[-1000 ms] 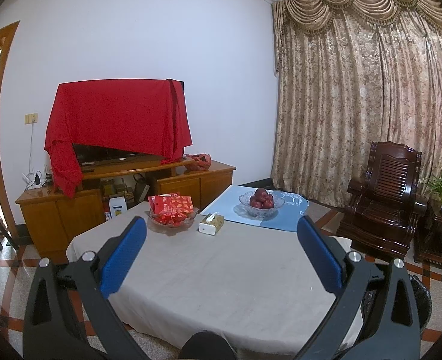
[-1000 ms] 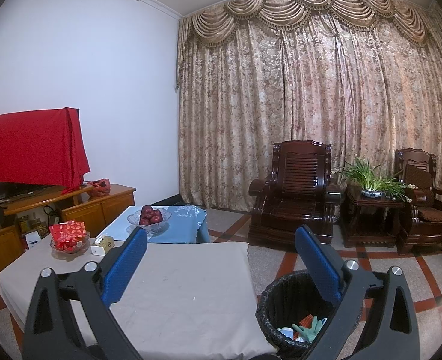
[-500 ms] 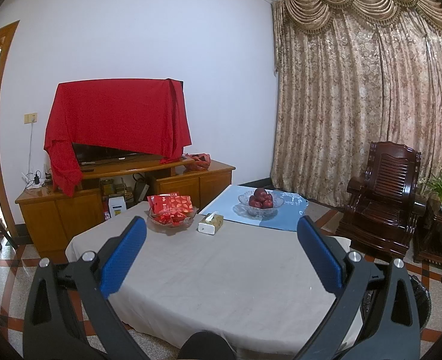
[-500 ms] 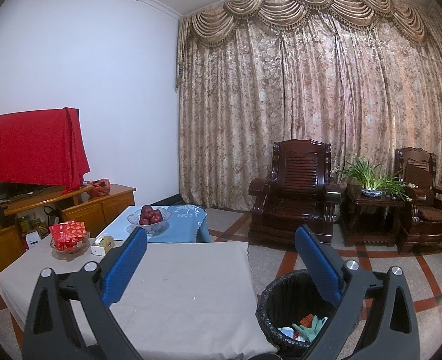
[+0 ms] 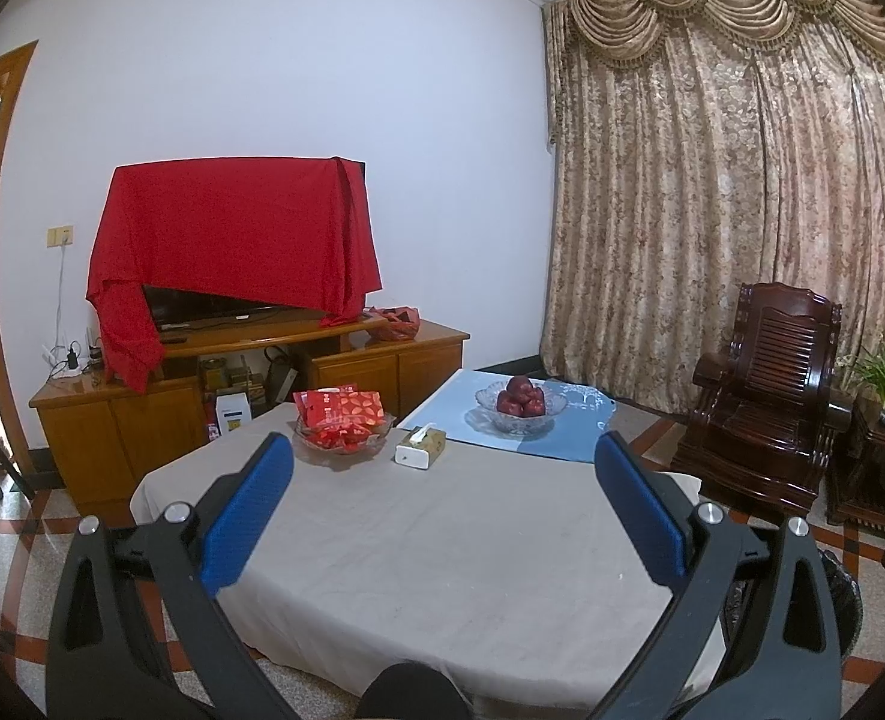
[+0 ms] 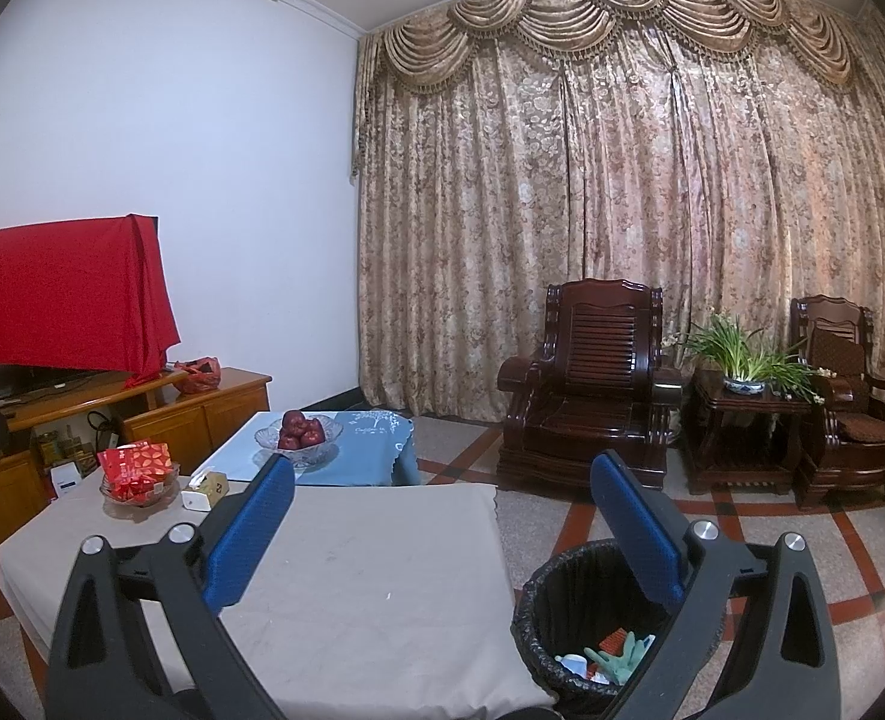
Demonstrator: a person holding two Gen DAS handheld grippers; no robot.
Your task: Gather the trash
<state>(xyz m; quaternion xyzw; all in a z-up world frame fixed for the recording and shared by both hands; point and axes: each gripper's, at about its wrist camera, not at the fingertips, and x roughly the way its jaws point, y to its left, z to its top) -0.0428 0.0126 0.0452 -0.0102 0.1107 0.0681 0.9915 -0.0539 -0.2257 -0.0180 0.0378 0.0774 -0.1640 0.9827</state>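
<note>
Now | table [image 5: 442, 570] grey-clothed | bin [image 6: 568, 612] beside, perhaps half-full

Near and middle of the cloth-covered bench [image 5: 442, 546]: bare surface, free passage from the near edge.

Far end is occupied, left to right: glass bowl of red packets [image 5: 344, 427], tissue box [image 5: 420, 447] just beside it, glass bowl of red apples [image 5: 520, 405] on the blue cloth [image 5: 556, 420] farther back.

Right of the bench: black-lined trash bin [image 6: 586, 618] on the floor, mouth open upward, partly filled. Tiled floor [image 6: 742, 516] between bin and wooden armchairs [image 6: 592, 384] is open.
</note>
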